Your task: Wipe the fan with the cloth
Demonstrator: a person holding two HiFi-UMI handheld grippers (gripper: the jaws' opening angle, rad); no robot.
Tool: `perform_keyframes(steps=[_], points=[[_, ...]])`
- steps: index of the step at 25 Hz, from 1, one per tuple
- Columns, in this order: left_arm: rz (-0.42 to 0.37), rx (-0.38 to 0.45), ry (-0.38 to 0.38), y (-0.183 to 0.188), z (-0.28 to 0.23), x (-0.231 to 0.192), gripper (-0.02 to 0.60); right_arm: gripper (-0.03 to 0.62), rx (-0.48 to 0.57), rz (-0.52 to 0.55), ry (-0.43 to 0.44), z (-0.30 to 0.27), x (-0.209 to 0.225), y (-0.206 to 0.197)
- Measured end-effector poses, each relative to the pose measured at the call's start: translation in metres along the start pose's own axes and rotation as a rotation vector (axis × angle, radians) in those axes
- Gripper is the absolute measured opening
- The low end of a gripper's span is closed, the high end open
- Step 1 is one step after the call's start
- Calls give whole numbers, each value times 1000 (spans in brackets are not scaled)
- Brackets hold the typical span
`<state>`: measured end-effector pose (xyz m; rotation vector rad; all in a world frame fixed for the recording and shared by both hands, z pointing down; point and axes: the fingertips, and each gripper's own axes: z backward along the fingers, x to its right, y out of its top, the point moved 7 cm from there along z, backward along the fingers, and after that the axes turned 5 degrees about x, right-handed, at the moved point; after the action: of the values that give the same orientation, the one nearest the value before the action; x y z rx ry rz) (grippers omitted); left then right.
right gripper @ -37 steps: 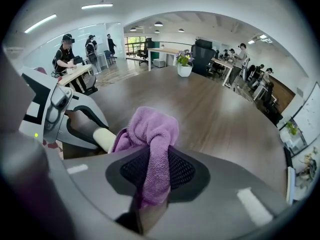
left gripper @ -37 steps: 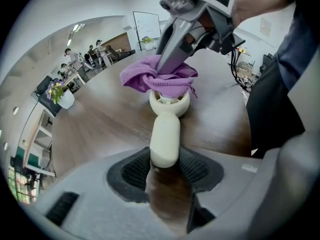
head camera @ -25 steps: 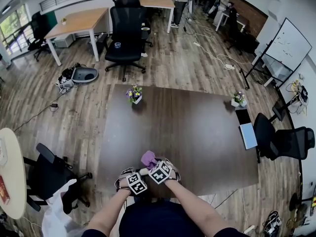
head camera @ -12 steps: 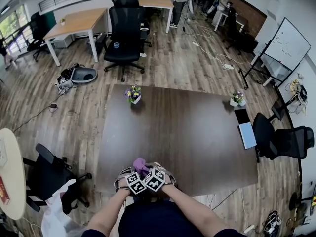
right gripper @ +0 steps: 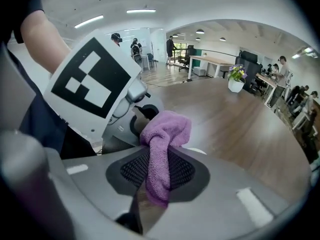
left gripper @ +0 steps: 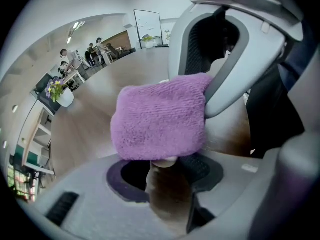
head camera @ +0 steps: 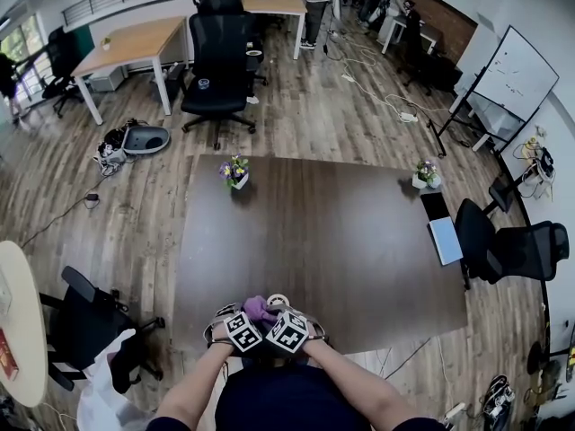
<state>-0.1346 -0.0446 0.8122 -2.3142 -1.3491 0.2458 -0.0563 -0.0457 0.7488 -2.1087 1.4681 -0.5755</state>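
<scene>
Pinched between the jaws of my right gripper is a purple cloth, its bunched end sticking out ahead. In the head view both grippers sit together at the dark table's front edge, and the cloth lies just past the left gripper. Beside it shows a small white round fan. From the left gripper view the cloth fills the middle, pressed over a cream part of the fan that sits between the left gripper's jaws. The rest of the fan is hidden.
The dark table carries two small flower pots at its far side and a blue-grey laptop at its right edge. Black office chairs stand around it.
My right gripper has carried the cloth sideways toward the left gripper and closer to the table's front edge. The left gripper has stayed where it was.
</scene>
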Motion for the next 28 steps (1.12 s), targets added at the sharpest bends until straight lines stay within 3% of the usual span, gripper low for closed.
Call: perform_keyframes(steps=[4,8,13,16,20,28], points=[[3,7,-6,-1,0,-1,183,98,-2,-3,26,8,-1,-14],[-4,3,-6,1,0,0,183,98,34,-119,32,20,11,-29],[-13,0,-8,0,-1,-1,183,98,56,-309,-46,37,44,-51],[-9,2,-12,0,0,-2,183,98,28,-362,-106,45,65,-60],[-16,-2,-21,0,0,-1,183,98,-26,-392,-143,48,78,-70],[-22,-6,-20,1,-1,0,181,98,-69,-314,-265,44,93,-61]])
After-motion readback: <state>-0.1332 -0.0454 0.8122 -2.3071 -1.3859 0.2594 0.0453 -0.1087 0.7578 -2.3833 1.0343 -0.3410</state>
